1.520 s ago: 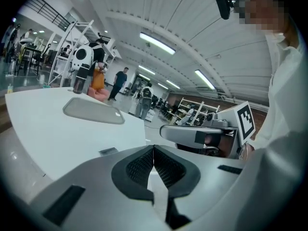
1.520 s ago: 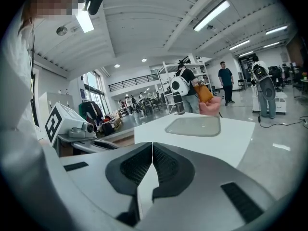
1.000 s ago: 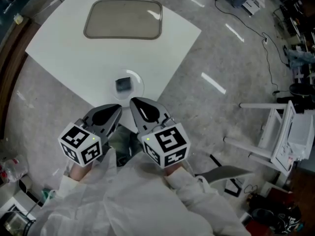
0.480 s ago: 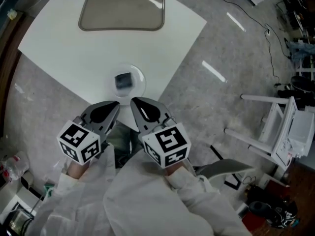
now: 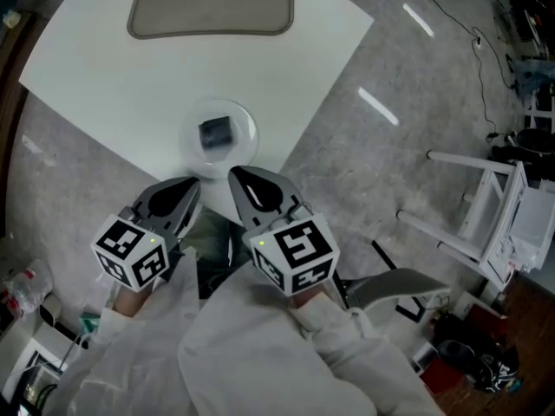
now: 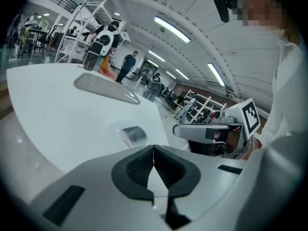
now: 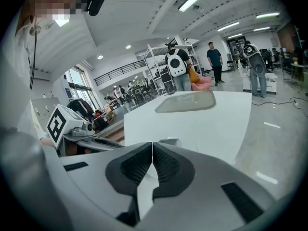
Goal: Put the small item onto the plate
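Observation:
A small dark grey block (image 5: 215, 133) lies on a clear round plate (image 5: 244, 139) near the white table's (image 5: 113, 76) front corner. The same block (image 6: 134, 134) shows ahead in the left gripper view, and its top (image 7: 167, 141) peeks over the jaws in the right gripper view. My left gripper (image 5: 190, 183) hangs just short of the table's near edge, left of the plate, shut and empty. My right gripper (image 5: 232, 175) sits beside it, its tip just below the plate's rim, also shut with nothing held.
A grey rectangular tray (image 5: 211, 7) lies at the table's far side. White rack frames (image 5: 486, 224) stand on the floor to the right, with cables (image 5: 473, 50) beyond. People (image 7: 213, 57) stand far off across the hall.
Both grippers have sunk a little and stayed shut. In the head view the table, plate and tray have slid upward; the left gripper sits slightly lower and further left.

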{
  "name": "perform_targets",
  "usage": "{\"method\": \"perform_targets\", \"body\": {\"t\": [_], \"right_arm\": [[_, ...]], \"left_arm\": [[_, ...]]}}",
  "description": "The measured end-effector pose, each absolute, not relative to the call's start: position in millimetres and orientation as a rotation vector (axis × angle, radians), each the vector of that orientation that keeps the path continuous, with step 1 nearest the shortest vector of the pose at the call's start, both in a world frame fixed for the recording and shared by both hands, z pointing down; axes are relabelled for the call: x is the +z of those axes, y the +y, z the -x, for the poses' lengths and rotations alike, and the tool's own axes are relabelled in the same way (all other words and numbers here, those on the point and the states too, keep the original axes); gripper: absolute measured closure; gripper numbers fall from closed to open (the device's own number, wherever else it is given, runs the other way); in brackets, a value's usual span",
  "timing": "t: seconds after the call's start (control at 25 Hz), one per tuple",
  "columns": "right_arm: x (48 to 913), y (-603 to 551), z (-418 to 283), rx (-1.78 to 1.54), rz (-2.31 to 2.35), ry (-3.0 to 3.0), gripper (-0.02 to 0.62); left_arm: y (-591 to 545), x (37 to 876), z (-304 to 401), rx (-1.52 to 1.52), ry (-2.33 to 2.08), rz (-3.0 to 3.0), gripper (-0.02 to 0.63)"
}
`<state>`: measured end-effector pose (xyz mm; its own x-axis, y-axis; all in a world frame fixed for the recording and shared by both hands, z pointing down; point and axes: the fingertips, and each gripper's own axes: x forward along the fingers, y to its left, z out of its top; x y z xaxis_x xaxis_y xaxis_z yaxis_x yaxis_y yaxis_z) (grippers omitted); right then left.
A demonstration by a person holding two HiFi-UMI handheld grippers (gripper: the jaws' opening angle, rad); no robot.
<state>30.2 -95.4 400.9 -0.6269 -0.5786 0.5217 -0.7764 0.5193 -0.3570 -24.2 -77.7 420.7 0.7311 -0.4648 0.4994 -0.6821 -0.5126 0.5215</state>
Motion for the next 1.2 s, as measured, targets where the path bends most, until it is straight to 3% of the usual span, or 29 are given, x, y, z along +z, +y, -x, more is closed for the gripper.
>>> {"method": "perform_targets", "body": {"t": [1.2], "right_arm": [[444,-96,-42,0.949,-1.079,-2.333,0.580]], "left_arm": [[-86,462,13,0.410,-0.890,-2.049,0.595]]}}
